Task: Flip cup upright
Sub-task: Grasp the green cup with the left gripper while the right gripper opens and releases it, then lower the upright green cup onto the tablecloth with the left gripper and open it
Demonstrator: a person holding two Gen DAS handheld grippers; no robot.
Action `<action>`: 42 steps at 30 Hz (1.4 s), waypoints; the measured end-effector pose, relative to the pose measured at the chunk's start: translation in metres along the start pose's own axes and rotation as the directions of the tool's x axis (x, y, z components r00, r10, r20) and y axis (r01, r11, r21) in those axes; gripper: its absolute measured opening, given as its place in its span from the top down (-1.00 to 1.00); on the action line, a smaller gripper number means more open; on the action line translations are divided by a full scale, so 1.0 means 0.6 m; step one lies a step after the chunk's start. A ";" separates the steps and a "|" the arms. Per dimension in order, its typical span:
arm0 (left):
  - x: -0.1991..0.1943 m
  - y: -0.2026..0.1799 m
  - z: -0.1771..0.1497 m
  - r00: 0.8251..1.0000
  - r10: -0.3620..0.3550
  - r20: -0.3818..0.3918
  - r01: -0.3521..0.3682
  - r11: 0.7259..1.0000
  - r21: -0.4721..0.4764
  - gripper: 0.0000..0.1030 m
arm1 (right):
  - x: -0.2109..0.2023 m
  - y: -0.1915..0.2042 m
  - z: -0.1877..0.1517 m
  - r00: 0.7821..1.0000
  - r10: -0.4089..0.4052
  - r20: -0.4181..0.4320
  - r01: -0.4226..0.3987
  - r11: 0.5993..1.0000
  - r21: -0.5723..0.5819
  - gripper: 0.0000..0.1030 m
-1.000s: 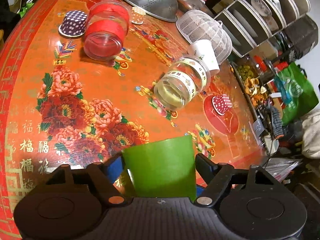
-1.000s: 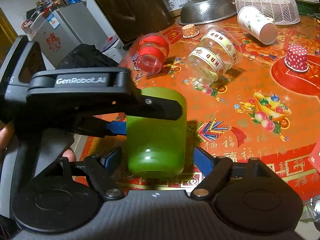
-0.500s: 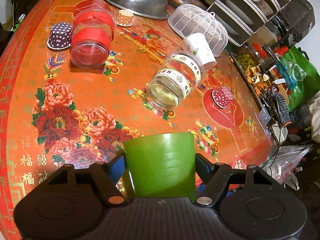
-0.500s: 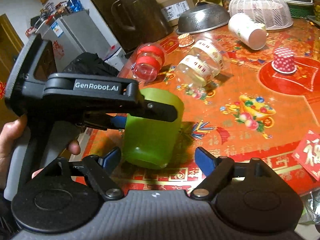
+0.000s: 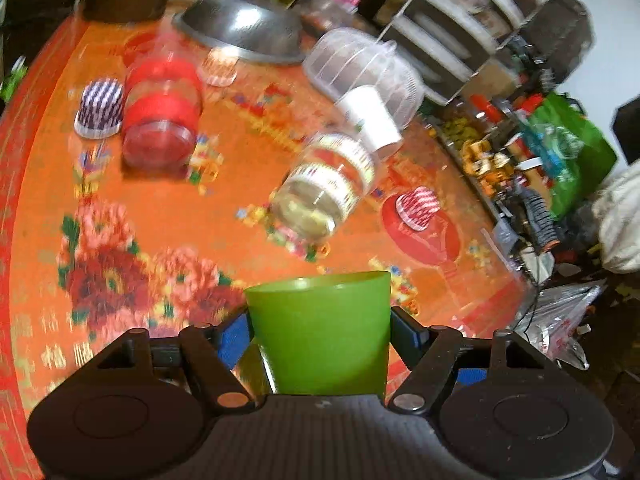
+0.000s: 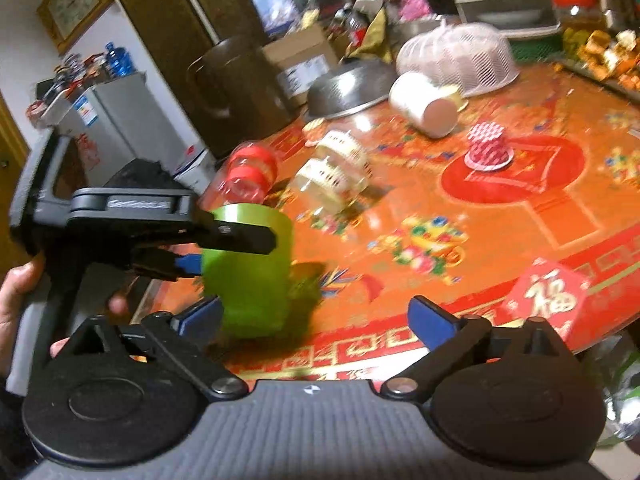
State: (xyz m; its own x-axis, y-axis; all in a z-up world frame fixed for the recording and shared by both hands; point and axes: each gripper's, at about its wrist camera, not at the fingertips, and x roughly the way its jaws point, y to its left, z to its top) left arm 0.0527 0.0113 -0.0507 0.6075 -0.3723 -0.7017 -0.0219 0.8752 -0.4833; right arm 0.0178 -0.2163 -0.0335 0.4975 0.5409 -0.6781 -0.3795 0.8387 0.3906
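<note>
**Green cup held mouth-up at the table's edge**

The left gripper (image 5: 319,330) pinches the green cup (image 5: 320,332) between its blue-padded fingers (image 5: 234,330), one pad against each side wall. The cup's open rim faces up and its base sits at the near edge of the red-and-orange floral tablecloth (image 5: 168,216) — whether it touches the cloth or hangs just above cannot be told. From the right wrist view, the same cup (image 6: 250,276) shows at left in the left tool's clamp, a bare hand (image 6: 16,300) wrapped round that tool's handle. The right gripper (image 6: 316,318) stands spread wide with nothing between its fingers, the cup just inside its left fingertip. Farther back on the cloth lie a red-banded jar (image 5: 160,120) and a clear jar (image 5: 324,196) on their sides, a white paper cup (image 5: 370,116) tipped over beside a white mesh food cover (image 5: 360,64), and a steel colander (image 5: 240,32) upside down. Both views are motion-blurred.
</note>
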 end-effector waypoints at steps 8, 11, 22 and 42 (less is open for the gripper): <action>-0.089 -0.016 -0.026 0.953 -0.028 0.300 -0.022 0.987 0.160 -0.46 | -0.020 0.006 -0.006 0.992 -0.025 0.120 0.024 1.000 0.008 -0.98; -0.135 -0.033 -0.058 0.885 -0.049 0.462 -0.089 0.958 0.271 -0.46 | -0.033 0.012 -0.011 0.982 -0.037 0.186 0.039 0.999 -0.008 -0.98; -0.048 -0.031 -0.129 0.769 0.112 0.629 -0.326 0.916 0.235 -0.46 | -0.029 -0.001 -0.072 0.945 -0.025 0.325 0.017 0.999 0.028 -0.98; -0.012 -0.048 -0.179 0.791 0.167 0.589 -0.428 0.838 0.337 -0.52 | -0.038 -0.006 -0.105 0.943 -0.027 0.333 0.019 0.999 0.027 -0.98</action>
State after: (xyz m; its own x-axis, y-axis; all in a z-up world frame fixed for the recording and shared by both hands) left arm -0.0363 -0.0443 -0.0881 0.9444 0.0335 -0.3271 -0.0105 0.9974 0.0717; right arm -0.0414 -0.2356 -0.0590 0.7387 0.5084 -0.4425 -0.3491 0.8502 0.3940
